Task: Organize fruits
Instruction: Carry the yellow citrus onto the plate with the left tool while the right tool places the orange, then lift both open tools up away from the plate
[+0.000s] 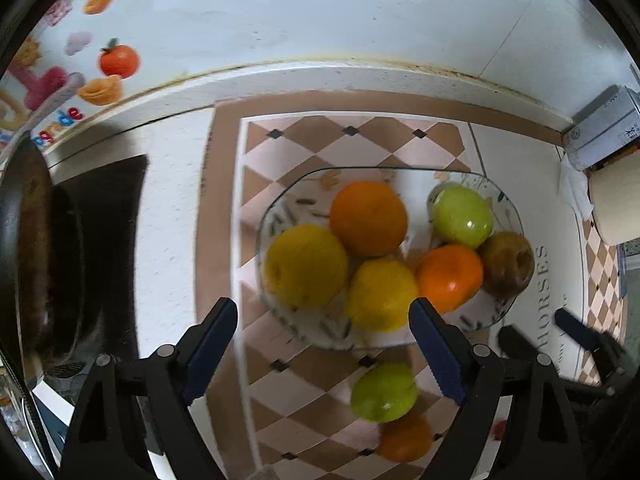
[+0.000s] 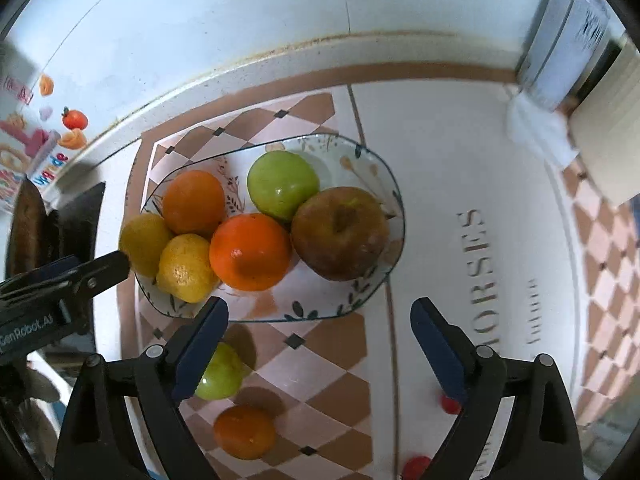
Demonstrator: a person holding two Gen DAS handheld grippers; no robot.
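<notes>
A floral plate on a checkered mat holds two lemons, two oranges, a green apple and a brownish apple. A second green apple and an orange lie on the mat in front of the plate. My left gripper is open and empty, above the plate's near edge. My right gripper is open and empty, just in front of the plate; it also shows in the left wrist view.
A dark pan sits at the left on a black stove top. A box and a paper roll stand at the right by the wall. Small red items lie near the front right.
</notes>
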